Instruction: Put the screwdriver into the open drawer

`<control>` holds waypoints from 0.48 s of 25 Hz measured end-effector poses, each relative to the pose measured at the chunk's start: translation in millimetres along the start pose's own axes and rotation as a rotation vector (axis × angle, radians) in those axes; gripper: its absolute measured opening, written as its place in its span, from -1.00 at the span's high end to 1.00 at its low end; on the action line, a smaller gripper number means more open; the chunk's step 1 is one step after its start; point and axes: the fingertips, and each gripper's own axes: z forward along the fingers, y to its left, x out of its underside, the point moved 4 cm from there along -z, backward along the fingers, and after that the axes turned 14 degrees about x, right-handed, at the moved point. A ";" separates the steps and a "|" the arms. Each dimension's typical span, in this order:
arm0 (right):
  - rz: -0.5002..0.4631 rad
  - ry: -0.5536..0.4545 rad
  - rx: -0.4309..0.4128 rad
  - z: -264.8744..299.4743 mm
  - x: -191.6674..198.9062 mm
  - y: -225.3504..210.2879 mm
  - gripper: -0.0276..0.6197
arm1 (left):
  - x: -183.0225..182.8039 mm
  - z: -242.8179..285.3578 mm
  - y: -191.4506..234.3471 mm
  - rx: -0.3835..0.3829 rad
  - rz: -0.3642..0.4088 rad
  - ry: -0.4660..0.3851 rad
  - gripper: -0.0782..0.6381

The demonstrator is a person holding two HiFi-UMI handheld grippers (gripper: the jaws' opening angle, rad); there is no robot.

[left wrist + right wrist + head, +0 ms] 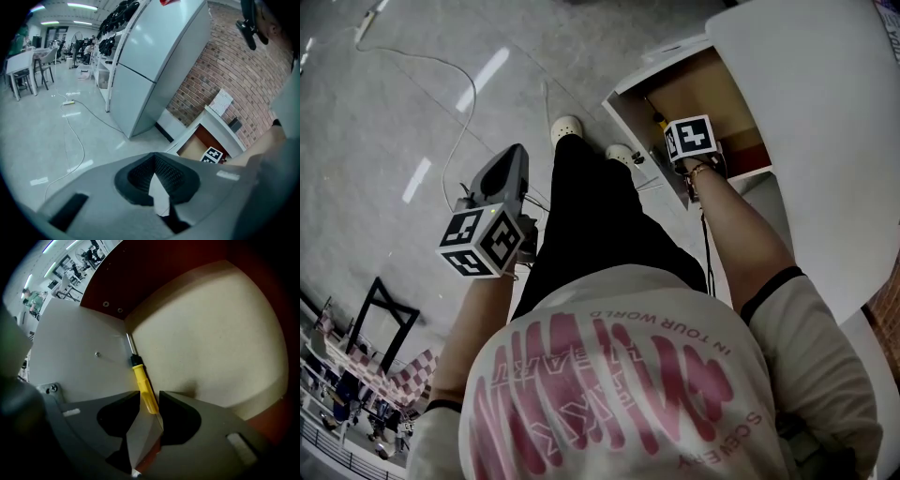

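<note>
R gripper (150,398) hangs over open drawer (211,333), jaws wide apart, gripping nothing. Screwdriver (142,380) lies on the drawer floor btwn them, along the side wall. L gripper (154,158) closed, empty.

This looks like a large indoor lab or workshop hall, though its far end is too small to read well. A pale polished floor (42,136) runs under ceiling strip lights (84,6), past tables and chairs (21,70), racks of dark gear (111,40) and a loose cable (77,140). A tall white cabinet (150,61) stands by a brick wall (234,79), with an open drawer (197,146) low against it.
</note>
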 end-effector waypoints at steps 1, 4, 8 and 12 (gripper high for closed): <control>0.011 -0.003 0.001 -2.9 -0.3 -0.3 0.48 | 0.3 -4.4 -1.1 -0.004 -0.001 -0.009 0.77; 0.036 -0.018 -0.006 -15.8 4.5 2.9 0.47 | 5.9 -17.3 -7.7 -0.009 -0.003 -0.022 0.77; 0.046 -0.047 -0.023 -45.9 18.5 9.8 0.45 | 3.9 -33.2 -26.2 0.004 -0.010 -0.046 0.77; 0.092 -0.093 -0.049 -77.5 42.7 6.9 0.50 | -5.3 -41.1 -55.6 0.033 0.025 -0.072 0.77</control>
